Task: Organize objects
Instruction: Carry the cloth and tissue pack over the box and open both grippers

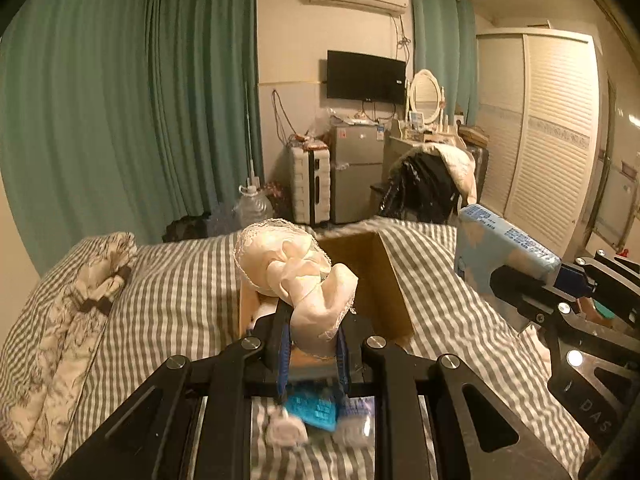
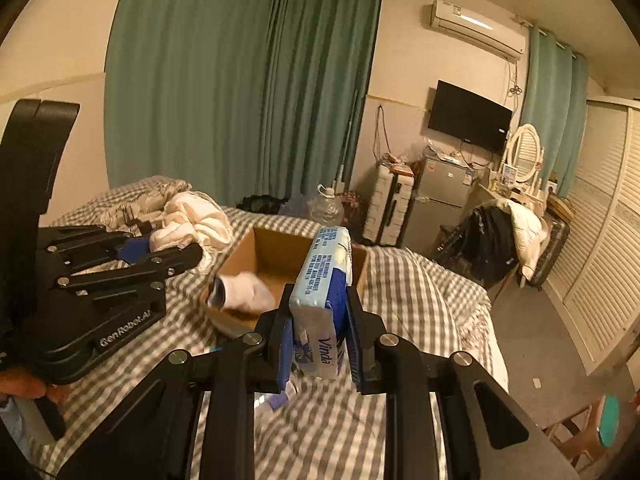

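The carrying step was judged to be in hand: two things had been picked up and were held in the air short of the cardboard box (image 2: 264,258), which stood open on the grey-checked bed (image 1: 192,280) toward its far edge. At the left, the left gripper (image 1: 310,344) was seen clamped on a cream lace-trimmed cloth (image 1: 296,276), whose bulk was bunched above the jaws and hung in front of the box's near wall. In the box, a white sock (image 2: 244,290) was lying against the near left corner. At the right, the right gripper (image 2: 320,344) was closed on a pale blue tissue pack (image 2: 324,292), gripped by its flat faces and held upright on its narrow end, just before the box's near right rim. Both grippers were pointed forward and somewhat downward, side by side. For the next move, each load would need to be brought over the opening and the jaws released there; the soft cloth was judged likely to snag on a finger.
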### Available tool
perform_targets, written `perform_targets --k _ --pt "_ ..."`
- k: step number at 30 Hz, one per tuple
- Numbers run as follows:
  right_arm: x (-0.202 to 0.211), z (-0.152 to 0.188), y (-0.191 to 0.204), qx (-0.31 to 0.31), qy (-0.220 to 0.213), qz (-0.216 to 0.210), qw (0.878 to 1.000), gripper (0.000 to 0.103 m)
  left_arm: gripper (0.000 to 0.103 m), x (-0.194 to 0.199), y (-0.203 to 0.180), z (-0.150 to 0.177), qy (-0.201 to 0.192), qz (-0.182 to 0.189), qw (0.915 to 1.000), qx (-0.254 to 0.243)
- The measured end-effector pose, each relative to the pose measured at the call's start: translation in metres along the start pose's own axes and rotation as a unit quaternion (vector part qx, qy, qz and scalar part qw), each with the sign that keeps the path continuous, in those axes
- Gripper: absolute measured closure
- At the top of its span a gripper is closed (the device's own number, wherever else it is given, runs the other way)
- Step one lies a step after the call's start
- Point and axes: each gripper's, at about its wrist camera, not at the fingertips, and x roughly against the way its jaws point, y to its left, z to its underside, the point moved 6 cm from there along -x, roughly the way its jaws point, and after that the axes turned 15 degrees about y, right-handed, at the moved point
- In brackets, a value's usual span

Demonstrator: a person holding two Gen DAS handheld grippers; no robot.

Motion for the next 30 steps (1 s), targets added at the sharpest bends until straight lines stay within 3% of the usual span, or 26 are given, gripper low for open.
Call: perform_targets --k 10,17,28,30 --pt "-0.072 -0.055 -0.011 -0.011 0.009 -0.03 0.999 0.082 0.085 -0.066 0.024 -0.041 0.008 0.014 0.9998 0.013" --pt "-0.127 -0.076 -0.017 -0.018 0.025 -0.036 0.999 0.082 0.085 -0.118 0.022 -0.044 0.026 0.015 0.9995 -0.004" --pt "-0.208 -0.061 -0.024 -0.028 0.071 -0.041 0.996 0.082 0.084 -0.189 0.023 -0.025 0.084 0.034 0.9959 -0.008" --pt "-0.217 -0.057 -0.024 -0.028 0.077 -0.039 0.996 0.082 0.079 -0.197 0.023 -0.021 0.095 0.038 0.9948 -0.005"
